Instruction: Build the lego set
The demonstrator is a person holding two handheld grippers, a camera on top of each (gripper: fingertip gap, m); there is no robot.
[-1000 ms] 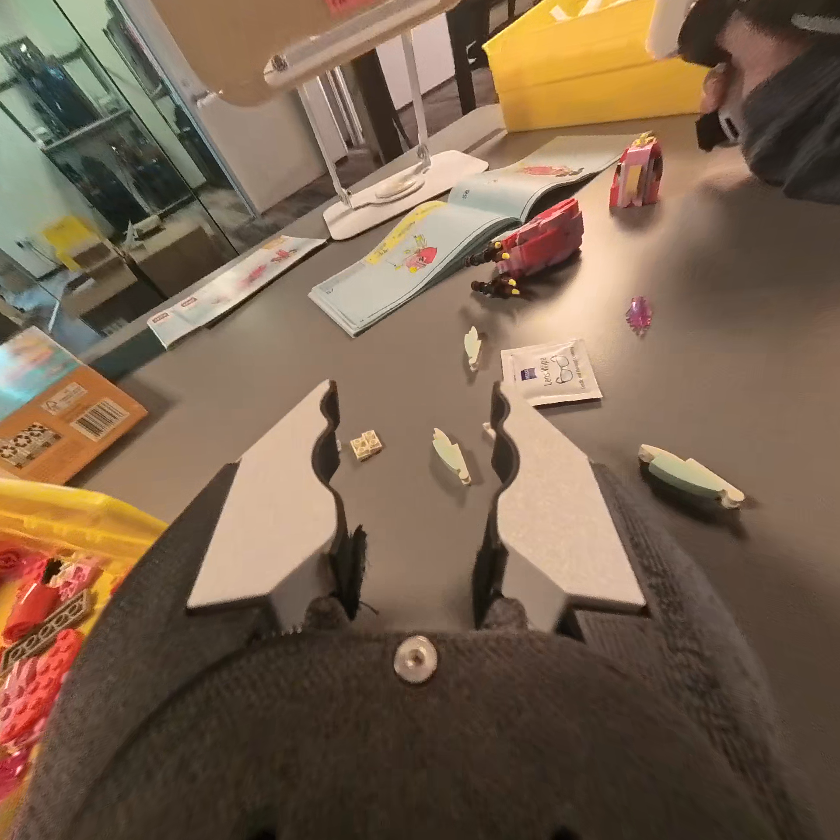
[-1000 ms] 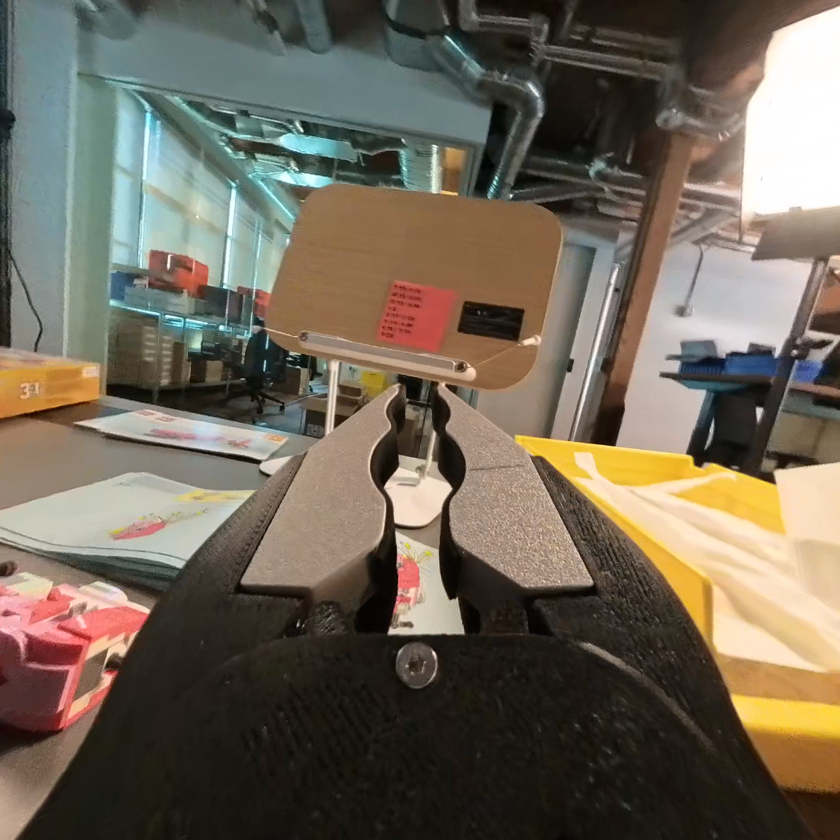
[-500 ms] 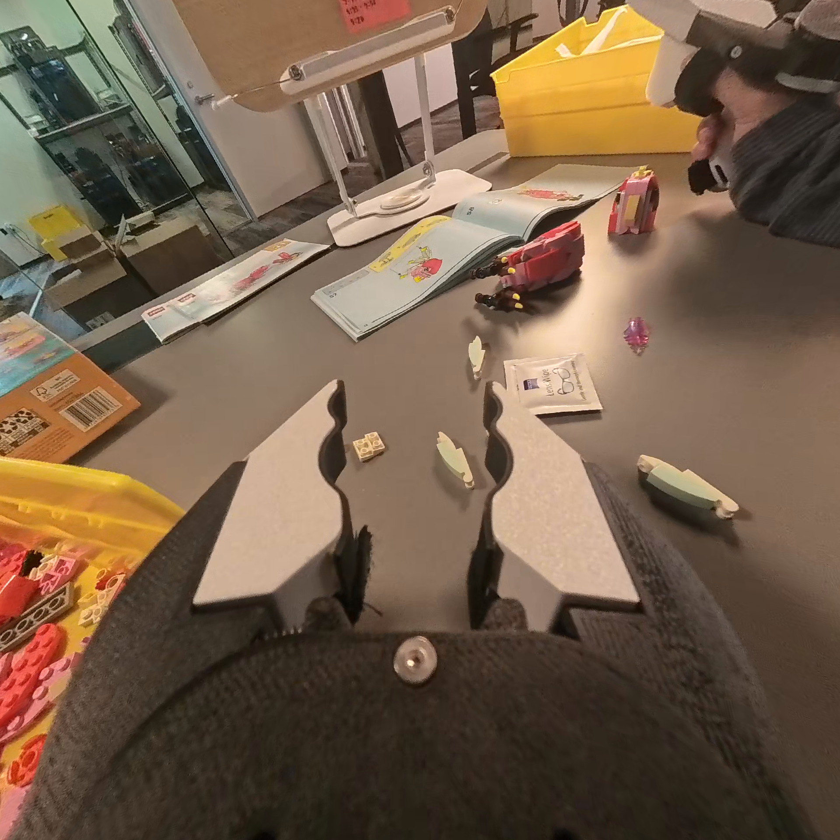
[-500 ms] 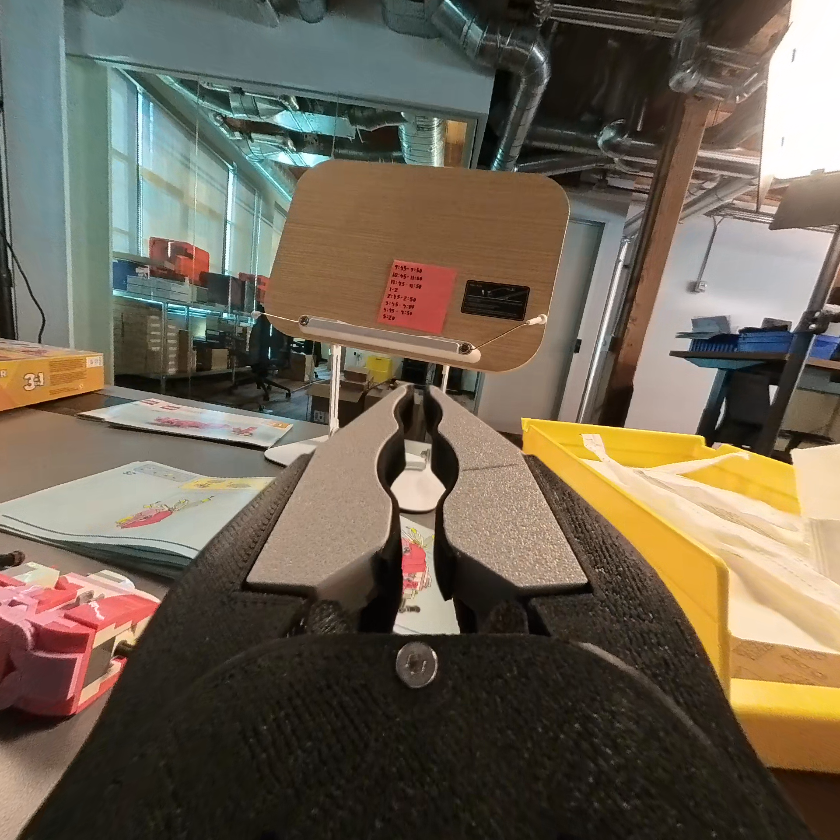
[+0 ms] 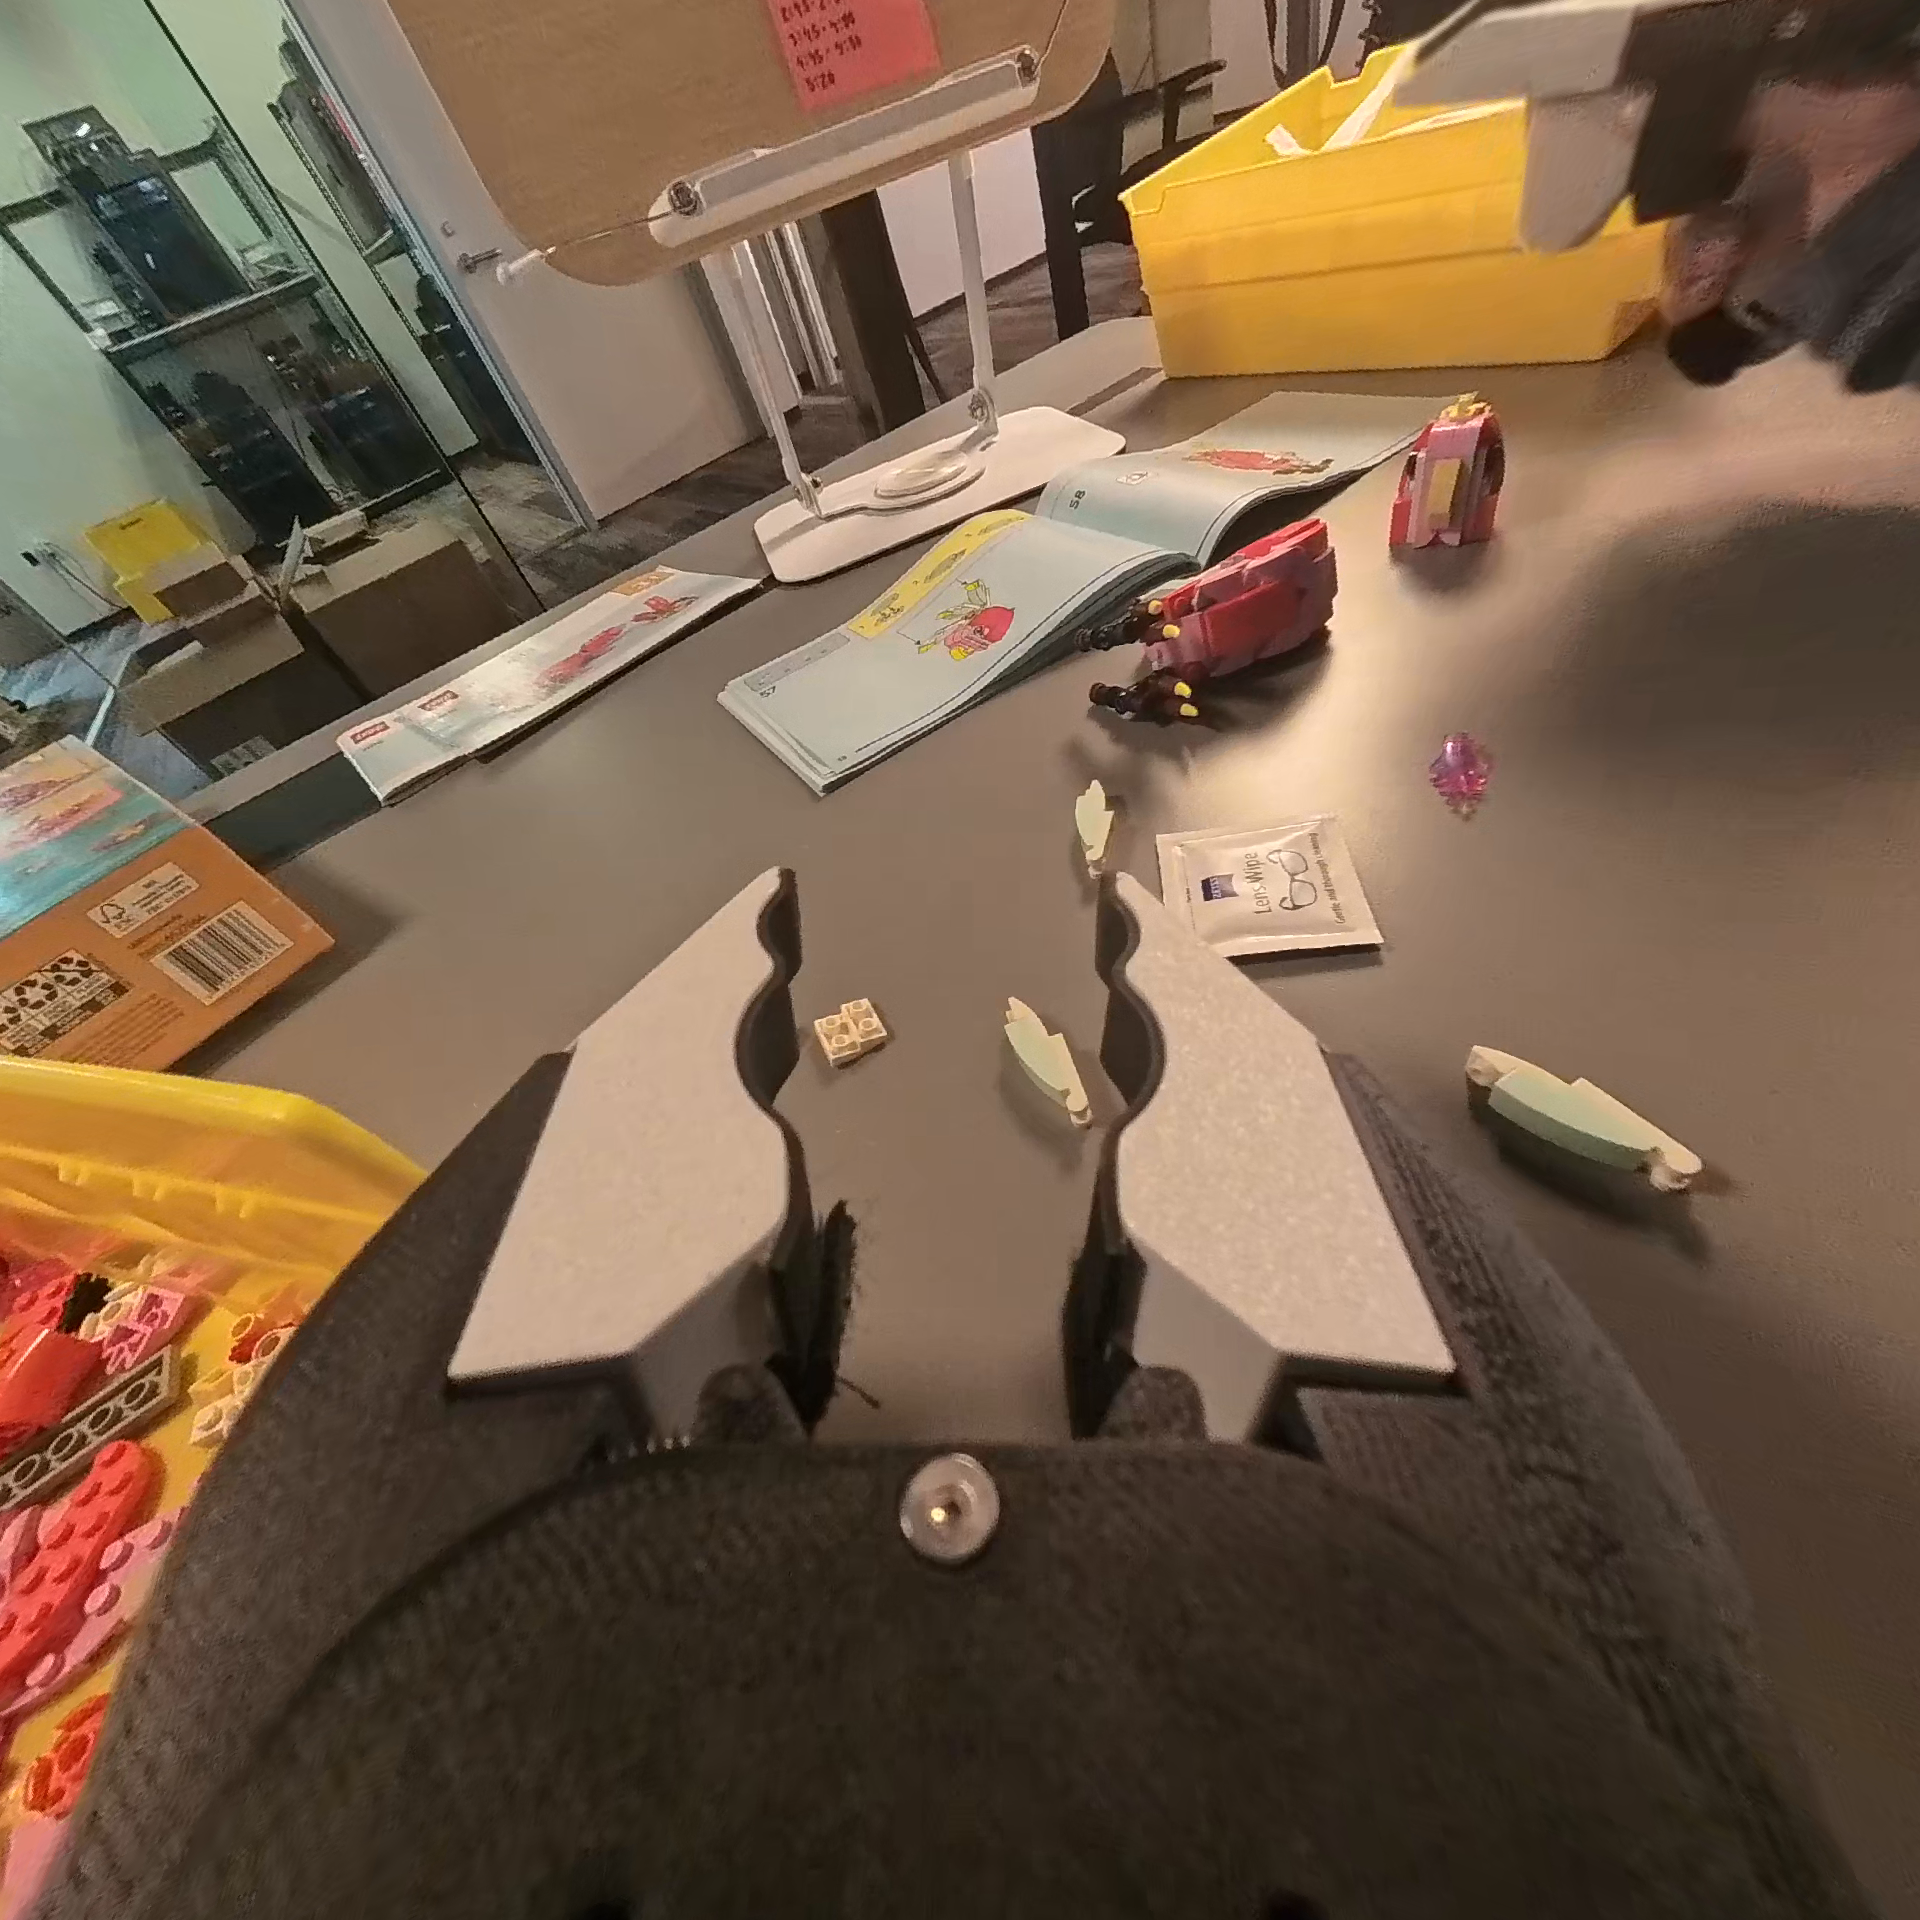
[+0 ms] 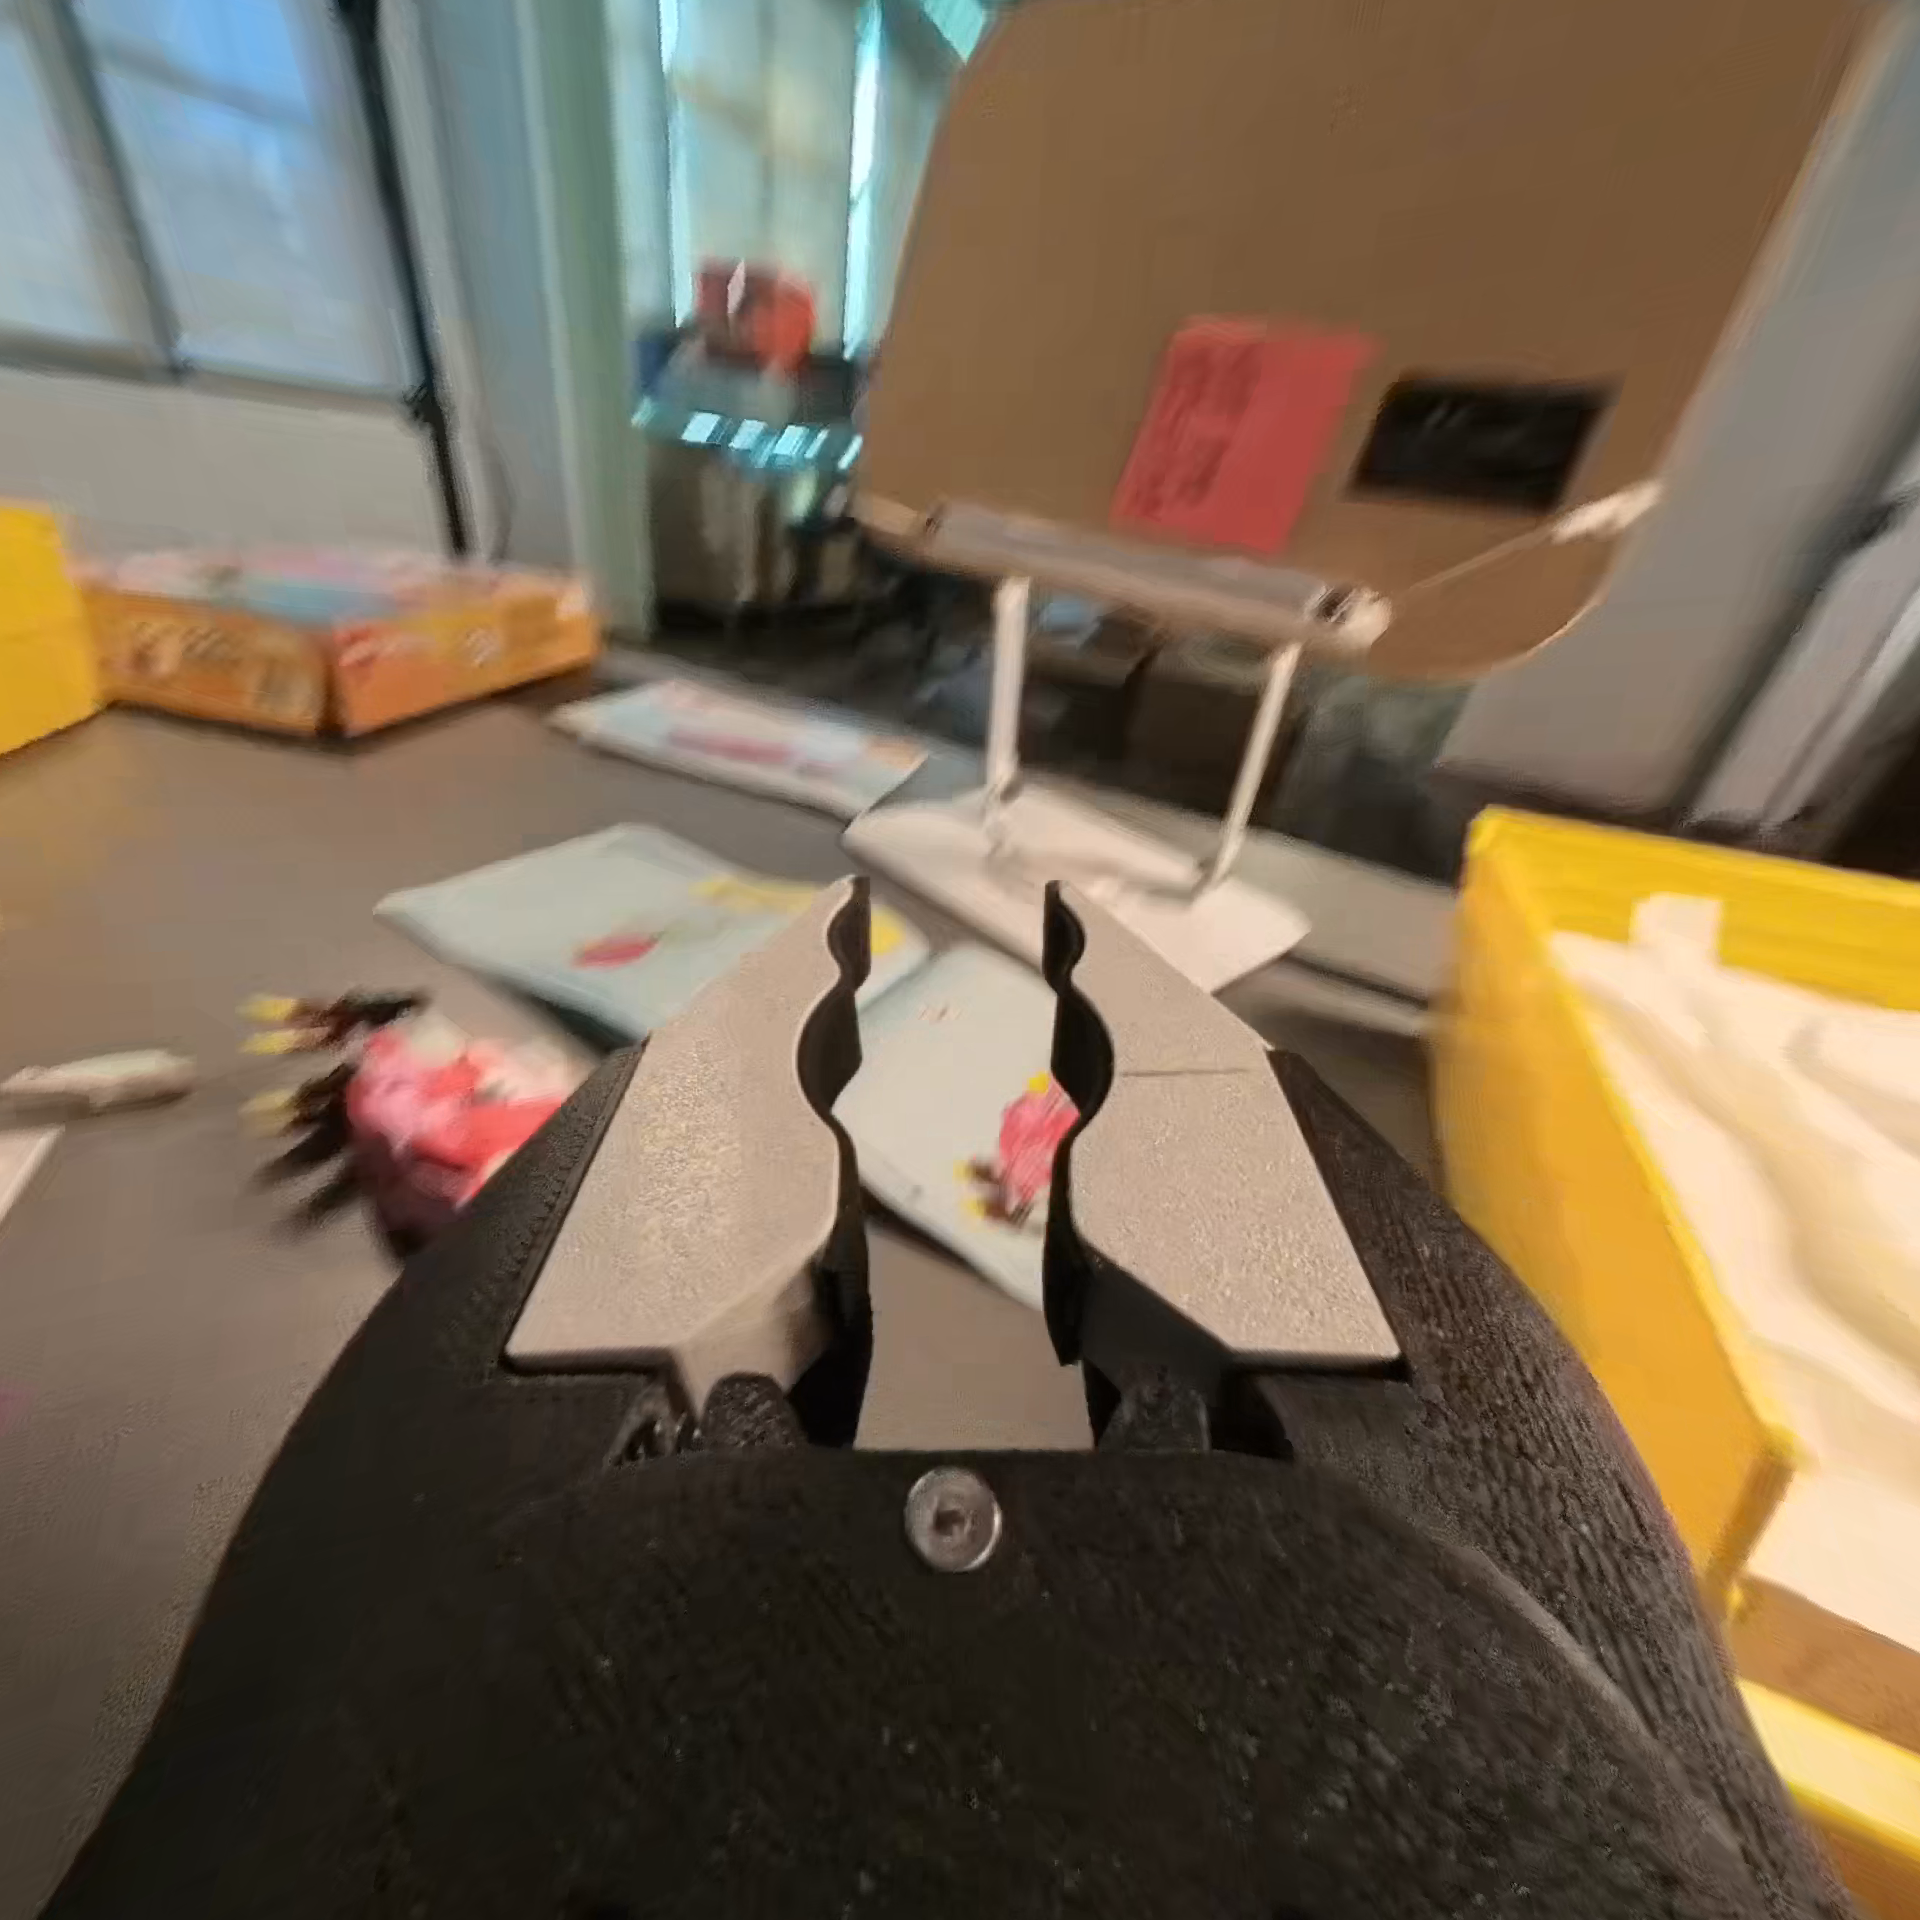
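Observation:
My left gripper is open and empty, low over the dark grey table. A small cream brick and a pale green leaf piece lie on the table between its fingers, untouched. My right gripper is open and empty above an open instruction booklet; it also shows in the left wrist view, held high at the top right. A red and pink brick model lies by the booklet; in the blurred right wrist view the model lies to the left.
A wooden book stand stands at the back. Yellow bins sit at the far right and near left, the latter with bricks. A wipe sachet, more leaf pieces, a purple gem, a small pink build and an orange box lie around. Left tips to right tips: about 35 centimetres. The wipe sachet lies some 8 centimetres from my left tips, 25 centimetres from my right tips.
My right gripper opened from shut on nothing and tipped down and left toward the table. My left gripper narrowed slightly and stayed over the same pieces.

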